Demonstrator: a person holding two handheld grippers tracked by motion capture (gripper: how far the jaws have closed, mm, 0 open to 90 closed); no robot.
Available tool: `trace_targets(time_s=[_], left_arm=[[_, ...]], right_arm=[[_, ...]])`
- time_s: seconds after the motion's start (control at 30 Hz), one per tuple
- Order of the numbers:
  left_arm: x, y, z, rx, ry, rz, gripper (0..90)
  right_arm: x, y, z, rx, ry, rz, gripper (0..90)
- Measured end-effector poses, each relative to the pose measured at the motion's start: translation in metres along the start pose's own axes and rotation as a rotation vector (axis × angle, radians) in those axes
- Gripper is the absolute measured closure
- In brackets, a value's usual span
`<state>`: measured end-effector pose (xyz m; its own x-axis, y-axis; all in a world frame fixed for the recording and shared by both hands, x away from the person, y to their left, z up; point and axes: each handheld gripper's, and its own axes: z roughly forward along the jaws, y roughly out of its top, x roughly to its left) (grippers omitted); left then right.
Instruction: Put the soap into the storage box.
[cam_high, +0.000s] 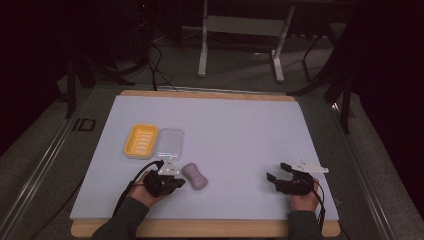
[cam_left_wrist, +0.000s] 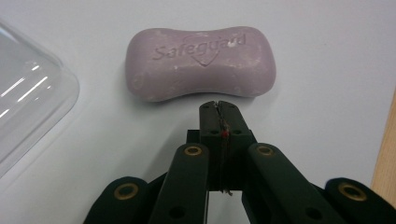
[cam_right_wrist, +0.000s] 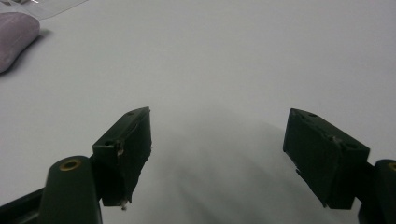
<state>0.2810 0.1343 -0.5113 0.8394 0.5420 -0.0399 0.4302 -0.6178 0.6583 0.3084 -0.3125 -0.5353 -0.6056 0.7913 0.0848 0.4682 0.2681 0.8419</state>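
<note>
Black jaws pressed together on the left gripper (cam_left_wrist: 218, 106), tips just short of the soap (cam_left_wrist: 201, 62).
Nothing is pinched; the lilac bar lies flat just beyond the tips, a clear lid (cam_left_wrist: 28, 93) off to one side. The right gripper (cam_right_wrist: 218, 126) rests well apart, jaws spread wide over bare table (cam_right_wrist: 243, 56), holding nothing.

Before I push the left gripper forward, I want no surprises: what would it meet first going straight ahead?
The purple soap bar. The left gripper, shut, points at its near long side with only bare mat between, though the gap's depth is unclear.
</note>
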Motion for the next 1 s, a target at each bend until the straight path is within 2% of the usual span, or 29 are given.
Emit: trace_targets(time_s=[0.13,0.23,0.37,0.53,0.7,0.93,1.0], left_arm=[[-0.003,0.001,0.001,-0.002,-0.015,0.02,89.9],[-0.001,0.001,0.004,0.011,-0.013,0.018,89.8],[-0.004,0.002,0.005,0.016,-0.039,0.036,89.8],[-0.007,0.003,0.009,0.042,-0.045,0.047,89.6],[-0.011,0.005,0.012,0.053,-0.071,0.072,89.2],[-0.014,0.008,0.017,0.065,-0.112,0.083,88.1],[-0.015,0.01,0.019,0.071,-0.112,0.097,87.8]], right_arm=[[0.0,0.0,0.0,0.0,0.0,0.001,23.1],[0.0,0.0,0.0,0.0,-0.001,0.0,23.1],[0.0,0.0,0.0,0.0,-0.001,-0.001,23.1],[0.0,0.0,0.0,0.001,-0.001,-0.001,23.2],[0.0,0.0,0.0,0.001,0.0,-0.001,23.1],[0.0,0.0,0.0,0.002,0.004,-0.004,23.2],[0.0,0.0,0.0,0.002,0.003,-0.003,23.2]])
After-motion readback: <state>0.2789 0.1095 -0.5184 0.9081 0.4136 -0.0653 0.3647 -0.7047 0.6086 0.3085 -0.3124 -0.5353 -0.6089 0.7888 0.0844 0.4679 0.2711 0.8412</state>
